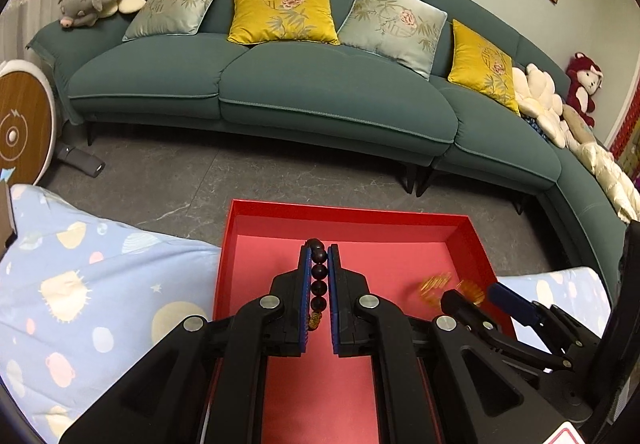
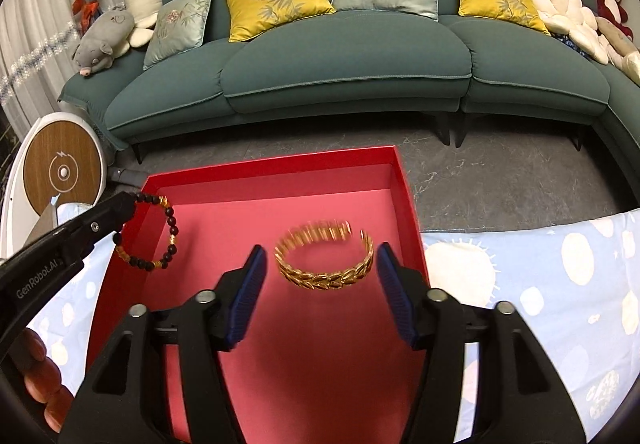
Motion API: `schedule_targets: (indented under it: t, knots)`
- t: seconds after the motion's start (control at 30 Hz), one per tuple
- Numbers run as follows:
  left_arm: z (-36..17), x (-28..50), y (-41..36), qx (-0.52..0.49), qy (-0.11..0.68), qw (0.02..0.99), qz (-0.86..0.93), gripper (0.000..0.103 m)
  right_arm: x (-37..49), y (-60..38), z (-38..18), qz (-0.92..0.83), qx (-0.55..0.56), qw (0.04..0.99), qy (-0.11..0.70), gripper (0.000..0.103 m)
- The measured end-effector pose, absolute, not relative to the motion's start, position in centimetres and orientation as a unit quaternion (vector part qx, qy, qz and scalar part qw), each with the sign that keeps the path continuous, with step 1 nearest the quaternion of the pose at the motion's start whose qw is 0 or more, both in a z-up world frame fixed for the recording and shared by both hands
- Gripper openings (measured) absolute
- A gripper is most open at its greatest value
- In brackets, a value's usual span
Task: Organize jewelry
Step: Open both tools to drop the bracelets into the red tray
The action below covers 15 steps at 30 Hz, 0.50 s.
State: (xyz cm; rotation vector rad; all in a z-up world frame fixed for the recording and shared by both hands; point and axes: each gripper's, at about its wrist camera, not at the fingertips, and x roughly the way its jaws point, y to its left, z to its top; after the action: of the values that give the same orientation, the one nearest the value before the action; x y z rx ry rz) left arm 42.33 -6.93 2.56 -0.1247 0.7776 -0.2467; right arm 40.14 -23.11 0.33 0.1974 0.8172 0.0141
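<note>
Nearest the viewer, the left gripper [image 1: 319,284] is clenched on the dark beaded bracelet [image 1: 319,282]; the right-wrist view shows the rest of that loop [image 2: 154,236] hanging free from the fingertips over the near-left corner of the box. The right gripper [image 2: 318,276] stands released, its blue pads [image 2: 250,292] spread wide to either side of the gold bangle [image 2: 324,258] and apart from it.

By size: the teal sofa with its yellow and pale cushions fills the far side of the room. Nearer lies the blue printed cloth [image 2: 520,284], spread on both sides of the red box [image 2: 272,167], an open shallow tray with a low wall. The gold bangle sits within the tray's outline, right of centre; its far edge is blurred, so it may be moving, and whether it rests on the floor of the tray cannot be told.

Risks, as judged from here: the beaded bracelet hangs partly over the left wall, so letting go too early could drop it onto the cloth. The bangle, if rolling, might travel toward the near edge. The two grippers work close together and could collide over the tray.
</note>
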Motion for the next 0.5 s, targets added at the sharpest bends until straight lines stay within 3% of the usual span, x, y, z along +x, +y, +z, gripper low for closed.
schedule_targets:
  t: [0.03,0.17,0.5]
  knots:
    - [2.5,42.2,-6.9,-0.062,0.372,0.918,-0.121,0.010,39.9,-23.4,0.6,0.005,0.099,0.916,0.389,0.071]
    - [3.0,41.9,-6.9,-0.056,0.367,0.922,-0.113,0.033,39.0,-24.3,1.4,0.005,0.104,0.924,0.369,0.071]
    - [8.0,36.8,-4.1,-0.023,0.360,0.928,-0.094,0.035,31.9,-24.5,6.4,-0.009,0.027,0.929,0.368,0.071]
